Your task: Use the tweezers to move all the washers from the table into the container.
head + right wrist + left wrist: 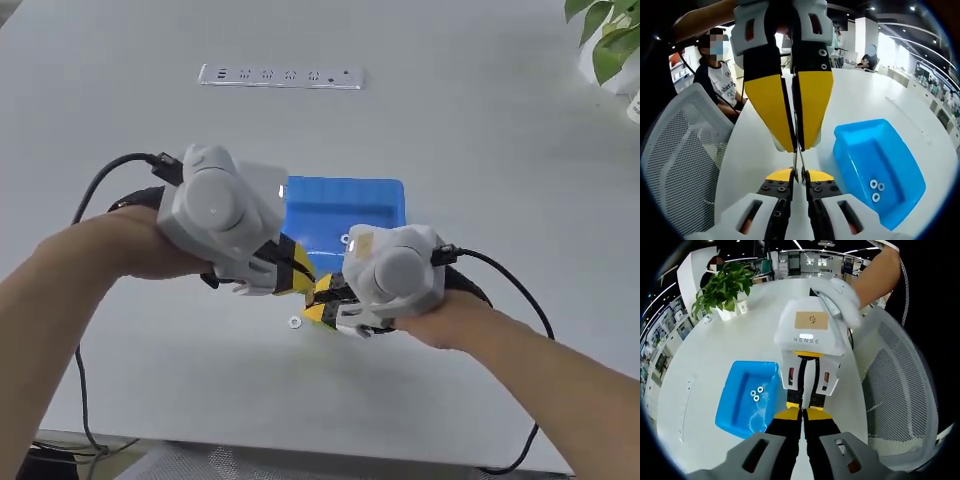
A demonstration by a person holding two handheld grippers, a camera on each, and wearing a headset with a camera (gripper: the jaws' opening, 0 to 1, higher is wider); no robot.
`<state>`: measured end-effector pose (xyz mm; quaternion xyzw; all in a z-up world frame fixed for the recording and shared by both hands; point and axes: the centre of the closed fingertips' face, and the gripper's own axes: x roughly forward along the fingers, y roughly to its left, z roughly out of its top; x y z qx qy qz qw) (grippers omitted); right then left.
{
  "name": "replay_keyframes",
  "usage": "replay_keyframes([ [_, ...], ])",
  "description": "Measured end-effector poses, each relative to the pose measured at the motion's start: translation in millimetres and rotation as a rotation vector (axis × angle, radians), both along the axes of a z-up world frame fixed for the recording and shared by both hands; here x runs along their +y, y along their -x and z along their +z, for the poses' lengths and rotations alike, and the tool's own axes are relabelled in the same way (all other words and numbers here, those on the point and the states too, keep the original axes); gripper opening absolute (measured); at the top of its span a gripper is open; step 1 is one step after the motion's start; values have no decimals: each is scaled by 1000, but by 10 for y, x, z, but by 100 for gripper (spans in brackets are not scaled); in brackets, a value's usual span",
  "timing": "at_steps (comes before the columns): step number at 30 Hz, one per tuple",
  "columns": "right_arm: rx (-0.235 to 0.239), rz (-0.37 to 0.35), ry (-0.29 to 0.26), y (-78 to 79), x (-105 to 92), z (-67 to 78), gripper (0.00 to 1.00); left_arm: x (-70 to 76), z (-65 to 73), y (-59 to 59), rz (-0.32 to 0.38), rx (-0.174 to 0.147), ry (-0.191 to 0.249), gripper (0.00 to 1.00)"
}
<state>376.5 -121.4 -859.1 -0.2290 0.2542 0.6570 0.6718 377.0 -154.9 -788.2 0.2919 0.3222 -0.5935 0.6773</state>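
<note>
We have the left gripper (pixel 801 415) and the right gripper (pixel 799 176) nose to nose. Both sets of jaws are closed on the same thin metal tweezers (pixel 796 161), which run between the two pairs of yellow tips. In the right gripper view the blue container (pixel 875 172) sits at three o'clock of that gripper's tips. In the head view it lies at twelve o'clock of the point where the jaws meet. Three washers (pixel 876 189) lie inside it. One loose washer (pixel 294 322) rests on the table (pixel 450 130) at seven o'clock of the meeting jaws, near them

We think the main risk is in the shared hold. If one gripper lets go before the other has a firm, square grip, the tweezers could swivel or drop. A pull in opposite directions might bend their legs. A clamp set too near the points would pinch them shut, so they could not open over a washer. A falling tool or a low sweep of a jaw could flick the loose washer away. Being flat on a smooth top, it may also slip from the points before it clears the container's rim

In the left gripper view, the right gripper's white housing carries a printed word that we read as "XENSE", though the first letter may be a K. Above it a tan sticker (pixel 812 320) bears a handwritten mark we cannot make out
</note>
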Motion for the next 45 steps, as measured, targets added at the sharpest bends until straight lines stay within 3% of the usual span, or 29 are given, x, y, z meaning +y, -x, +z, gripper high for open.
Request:
replay_keyframes([
  [34, -13, 2, -6, -12, 9, 13, 13, 3, -13, -26, -7, -7, -3, 5],
  [45, 14, -8, -8, -6, -8, 8, 13, -28, -14, -21, 0, 17, 8, 5],
])
